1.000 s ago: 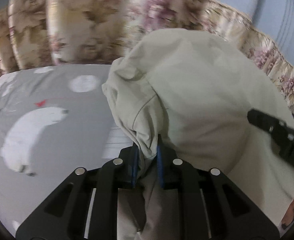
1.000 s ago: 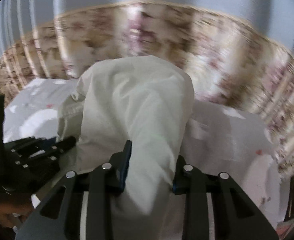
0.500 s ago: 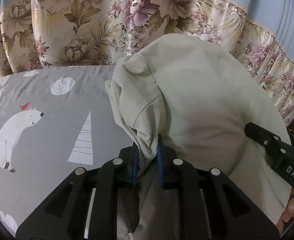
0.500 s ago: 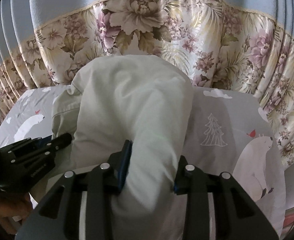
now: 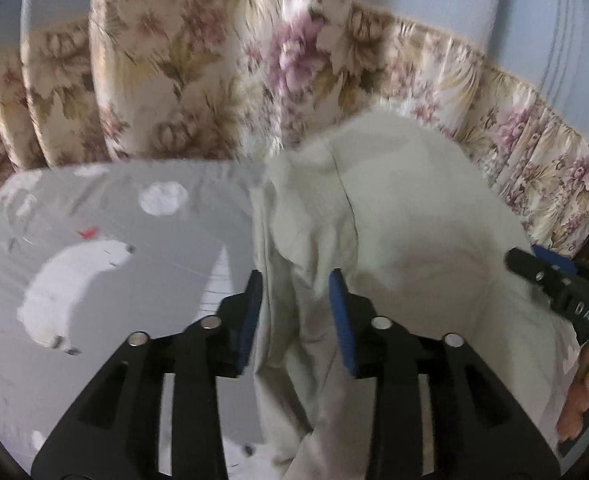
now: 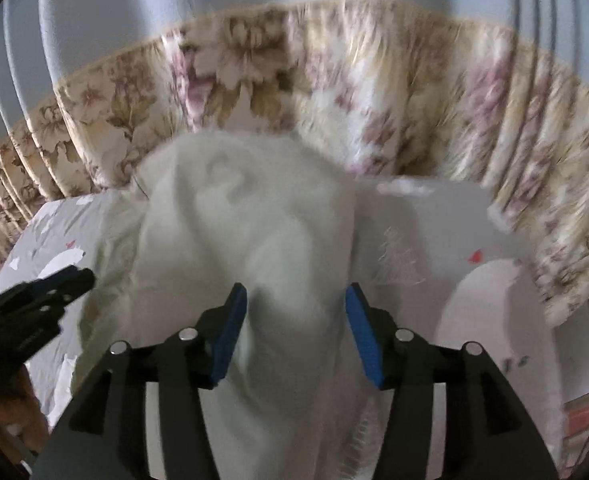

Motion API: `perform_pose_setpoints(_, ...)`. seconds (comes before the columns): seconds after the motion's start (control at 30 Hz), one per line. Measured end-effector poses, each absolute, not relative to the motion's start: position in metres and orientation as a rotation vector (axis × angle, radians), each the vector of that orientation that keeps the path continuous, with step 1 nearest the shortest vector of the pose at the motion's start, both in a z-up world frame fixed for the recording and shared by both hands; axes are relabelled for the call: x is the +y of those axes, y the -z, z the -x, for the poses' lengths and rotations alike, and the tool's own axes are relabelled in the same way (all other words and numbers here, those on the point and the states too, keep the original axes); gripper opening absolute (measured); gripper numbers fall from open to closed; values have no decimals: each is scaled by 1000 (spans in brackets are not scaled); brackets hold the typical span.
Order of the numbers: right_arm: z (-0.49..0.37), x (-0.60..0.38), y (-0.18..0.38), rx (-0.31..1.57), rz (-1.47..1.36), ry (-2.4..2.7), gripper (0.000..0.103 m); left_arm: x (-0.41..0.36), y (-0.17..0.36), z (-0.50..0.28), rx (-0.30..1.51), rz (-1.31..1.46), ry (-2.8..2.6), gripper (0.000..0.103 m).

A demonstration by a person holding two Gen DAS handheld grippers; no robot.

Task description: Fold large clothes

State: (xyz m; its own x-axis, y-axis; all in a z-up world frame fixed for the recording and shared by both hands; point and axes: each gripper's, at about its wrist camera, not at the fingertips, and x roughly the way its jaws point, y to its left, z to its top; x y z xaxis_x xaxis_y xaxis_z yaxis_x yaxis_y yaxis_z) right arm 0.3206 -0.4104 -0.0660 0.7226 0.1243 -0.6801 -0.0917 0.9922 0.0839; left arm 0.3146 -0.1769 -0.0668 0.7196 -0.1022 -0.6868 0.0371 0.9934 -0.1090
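A large pale beige garment [image 5: 406, 240] lies bunched on the grey bed sheet [image 5: 94, 288]; it also shows in the right wrist view [image 6: 254, 232]. My left gripper [image 5: 296, 280] is open, its blue pads [image 5: 250, 312] standing apart on either side of a fold of the garment. My right gripper [image 6: 296, 296] is open, its blue pads [image 6: 362, 336] apart around a thick hump of the cloth. The right gripper also shows at the right edge of the left wrist view [image 5: 554, 284], and the left gripper at the left edge of the right wrist view [image 6: 42, 296].
The sheet has polar bear prints [image 5: 74, 284] and tree prints [image 6: 398, 256]. A floral curtain [image 5: 214, 92] over a pale blue one hangs behind the bed. A hand [image 5: 582, 400] shows at the lower right.
The left gripper's jaws have opened from the pinched fold; the right gripper's jaws have spread wider. The garment has sunk lower. Both views are blurred with motion.
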Motion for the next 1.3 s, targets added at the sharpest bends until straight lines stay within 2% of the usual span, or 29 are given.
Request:
perform_pose_setpoints(0.03, -310, -411, 56, 723, -40, -109, 69, -174, 63, -310, 754, 87, 76, 44)
perform_pose_setpoints(0.07, -302, -411, 49, 702, -42, -101, 76, -168, 58, -301, 742, 91, 80, 53)
perform_pose_setpoints(0.1, -290, -410, 40, 680, -44, -102, 77, -163, 53, -290, 725, 94, 80, 63)
perform_pose_setpoints(0.13, -282, -409, 34, 668, -44, -116, 77, -157, 47, -278, 704, 90, 77, 68)
perform_pose_setpoints(0.2, -258, -406, 22, 660, -48, -106, 83, -146, 38, -253, 673, 87, 77, 80)
perform_pose_setpoints(0.27, -231, -400, 15, 659, -60, -99, 94, -131, 27, -224, 637, 78, 58, 92)
perform_pose_setpoints(0.3, -219, -395, 13, 663, -56, -80, 95, -123, 20, -205, 609, 74, 44, 99)
perform_pose_setpoints(0.37, -192, -381, 11, 641, -53, -24, 101, -110, 11, -171, 554, 48, 0, 100)
perform_pose_setpoints(0.5, -133, -348, 20, 585, -43, 61, 101, -81, 20, -112, 534, 5, -43, 100)
perform_pose_setpoints(0.63, -85, -319, 29, 541, -24, -100, 101, -52, 33, -72, 553, 38, -120, 100)
perform_pose_setpoints(0.77, -73, -302, 43, 549, -21, -38, 101, -48, 39, -40, 474, -3, -134, 100)
perform_pose_setpoints(1.0, -53, -280, 70, 437, 19, -47, 101, -58, 55, -44, 440, -32, -136, 100)
perform_pose_setpoints(1.3, -52, -295, 74, 451, -24, -66, 101, -61, 64, -44, 410, 4, -120, 100)
